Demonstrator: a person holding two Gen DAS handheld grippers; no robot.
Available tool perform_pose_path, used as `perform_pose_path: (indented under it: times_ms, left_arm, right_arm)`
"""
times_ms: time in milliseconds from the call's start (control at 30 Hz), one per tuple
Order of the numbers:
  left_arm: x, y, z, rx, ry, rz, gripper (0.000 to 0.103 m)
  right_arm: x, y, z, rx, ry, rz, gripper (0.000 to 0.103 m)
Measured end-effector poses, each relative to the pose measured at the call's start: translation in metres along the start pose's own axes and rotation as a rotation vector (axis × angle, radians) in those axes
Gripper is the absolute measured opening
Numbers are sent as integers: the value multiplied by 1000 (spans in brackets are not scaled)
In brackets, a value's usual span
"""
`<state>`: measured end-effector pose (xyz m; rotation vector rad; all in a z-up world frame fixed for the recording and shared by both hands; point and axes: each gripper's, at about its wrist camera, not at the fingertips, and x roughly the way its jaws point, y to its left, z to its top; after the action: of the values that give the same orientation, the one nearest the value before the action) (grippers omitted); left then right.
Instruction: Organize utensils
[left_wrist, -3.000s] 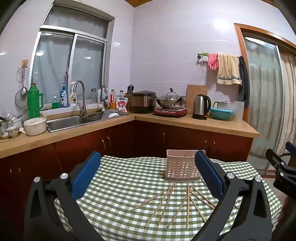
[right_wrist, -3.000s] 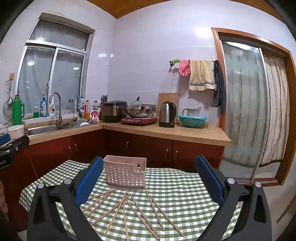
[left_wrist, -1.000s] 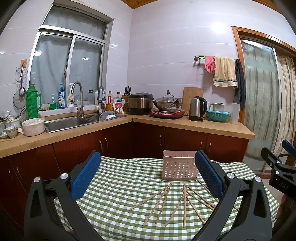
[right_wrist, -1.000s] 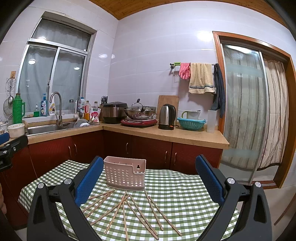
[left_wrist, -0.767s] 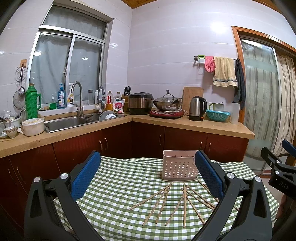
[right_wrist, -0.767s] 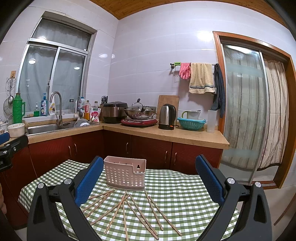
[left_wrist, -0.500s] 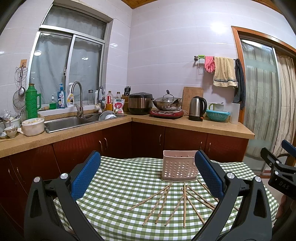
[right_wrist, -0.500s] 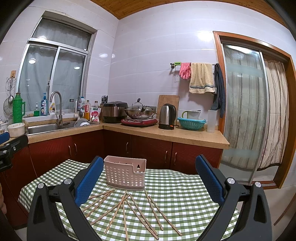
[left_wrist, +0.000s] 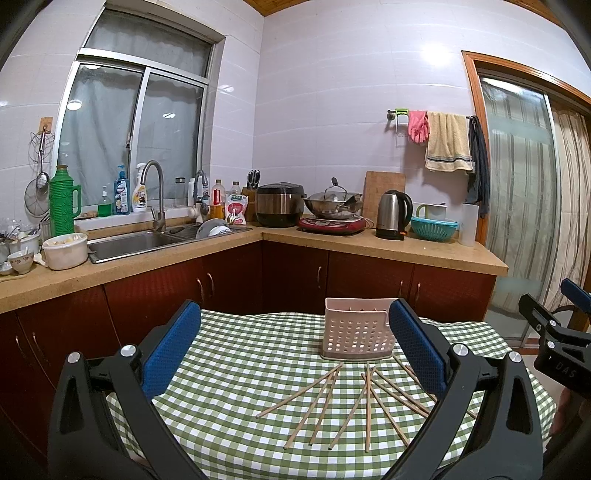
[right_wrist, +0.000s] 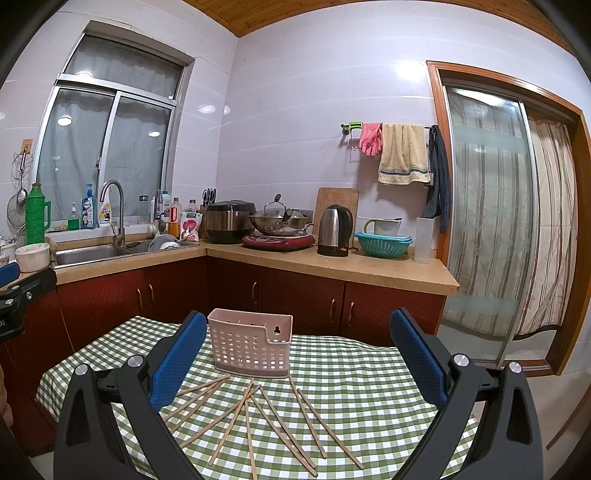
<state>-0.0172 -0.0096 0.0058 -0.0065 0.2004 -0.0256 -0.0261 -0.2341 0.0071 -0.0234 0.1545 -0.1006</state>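
Several wooden chopsticks (left_wrist: 347, 400) lie fanned out on a green-checked tablecloth (left_wrist: 240, 369), just in front of a pale pink perforated utensil basket (left_wrist: 356, 334). My left gripper (left_wrist: 293, 354) is open and empty, held above the near side of the table. My right gripper (right_wrist: 301, 363) is open and empty too. In the right wrist view the basket (right_wrist: 251, 345) stands upright behind the chopsticks (right_wrist: 266, 417). The right gripper's body shows at the right edge of the left wrist view (left_wrist: 557, 350).
A kitchen counter (left_wrist: 369, 245) wraps behind the table, with a sink (left_wrist: 125, 242), rice cooker (left_wrist: 280, 203), wok, kettle (left_wrist: 393, 214) and teal basket. Dark red cabinets (right_wrist: 303, 299) stand below. A curtained sliding door (right_wrist: 487, 229) is on the right.
Both views have shifted only slightly over three seconds. The chopsticks and basket lie where they were, and both grippers stay open.
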Motion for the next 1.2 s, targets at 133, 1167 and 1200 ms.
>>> perform_pose_path:
  times_ms: [133, 1167, 1200]
  left_arm:
    - [8, -2, -5, 1, 20, -4, 99]
    - [205, 65, -170, 112, 431, 2, 98]
    - [209, 67, -175, 117, 441, -1, 96]
  right_arm:
    - [4, 1, -9, 1, 13, 3, 97]
    - [142, -6, -150, 16, 391, 53, 97]
    - [145, -7, -153, 16, 402, 52, 97]
